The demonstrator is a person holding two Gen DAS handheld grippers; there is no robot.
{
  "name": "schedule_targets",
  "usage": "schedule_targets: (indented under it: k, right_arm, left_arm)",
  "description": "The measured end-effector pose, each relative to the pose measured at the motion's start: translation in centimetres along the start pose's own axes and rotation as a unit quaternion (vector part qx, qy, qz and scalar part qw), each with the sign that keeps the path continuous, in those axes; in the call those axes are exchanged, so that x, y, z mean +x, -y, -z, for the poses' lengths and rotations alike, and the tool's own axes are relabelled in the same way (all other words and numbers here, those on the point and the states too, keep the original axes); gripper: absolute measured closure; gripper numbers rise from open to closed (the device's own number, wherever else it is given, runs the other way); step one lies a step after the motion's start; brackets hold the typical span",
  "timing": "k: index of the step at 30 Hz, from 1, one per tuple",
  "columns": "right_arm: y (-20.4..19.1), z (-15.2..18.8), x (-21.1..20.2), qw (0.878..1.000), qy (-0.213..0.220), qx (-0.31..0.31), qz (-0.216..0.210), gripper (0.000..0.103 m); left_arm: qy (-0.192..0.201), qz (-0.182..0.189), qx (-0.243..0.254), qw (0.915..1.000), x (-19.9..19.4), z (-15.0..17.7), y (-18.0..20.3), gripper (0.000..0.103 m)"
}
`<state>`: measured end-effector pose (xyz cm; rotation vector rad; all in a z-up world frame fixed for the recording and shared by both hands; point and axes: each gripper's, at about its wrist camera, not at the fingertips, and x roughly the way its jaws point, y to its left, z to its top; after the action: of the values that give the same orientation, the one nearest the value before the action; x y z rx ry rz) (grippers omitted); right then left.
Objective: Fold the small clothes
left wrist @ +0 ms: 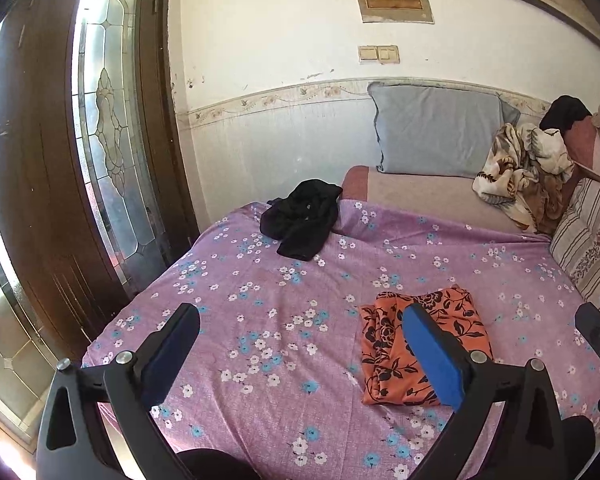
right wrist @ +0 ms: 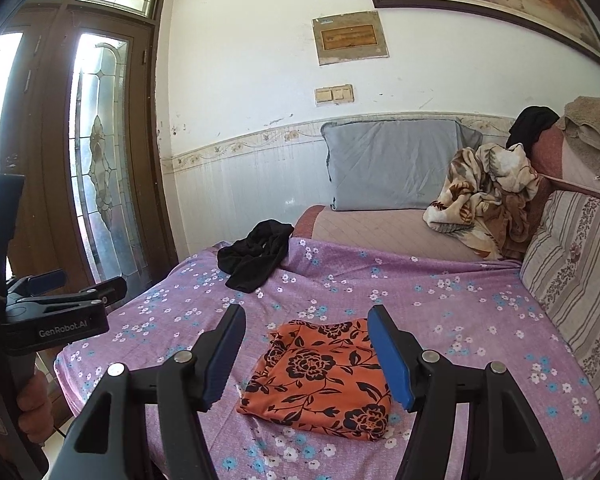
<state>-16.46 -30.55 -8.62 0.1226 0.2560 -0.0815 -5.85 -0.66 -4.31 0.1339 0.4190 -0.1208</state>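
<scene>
Fingers apart on both grippers; only right wrist view shows a hand [right wrist: 28,400], seemingly gripping.

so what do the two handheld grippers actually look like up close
Both are black plastic. The left gripper and right gripper each have two angled arms with silver pivot bolts, ending in flat blue-padded jaws. The left one's body carries white "GenRobot.AI" lettering, seen from the right wrist camera.

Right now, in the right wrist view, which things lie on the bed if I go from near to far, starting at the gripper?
Orange floral garment → black garment → grey pillow against the wall.
</scene>
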Motion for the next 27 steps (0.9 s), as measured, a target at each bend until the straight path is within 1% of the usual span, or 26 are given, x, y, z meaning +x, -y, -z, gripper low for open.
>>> schedule_targets:
  k: [3,14,27]
  right_arm:
    - [-0.1,-0.1,0.1,1.0,0.0,-0.004,0.0,0.036]
    - [-0.4,-0.1,0.0,1.0,-0.004,-0.003,0.012,0.036]
    - [-1.3,0.0,0.7,1.0,-0.009,-0.011,0.011,0.033]
  left_arm:
    - [0.003,-0.004,0.001,1.0,0.0,-0.1,0.0,0.002]
    - [0.002,0.001,-0.005,1.0,0.1,0.0,-0.1,0.002]
    - [0.005,0.006,-0.014,0.9999,0.1,0.0,-0.9,0.002]
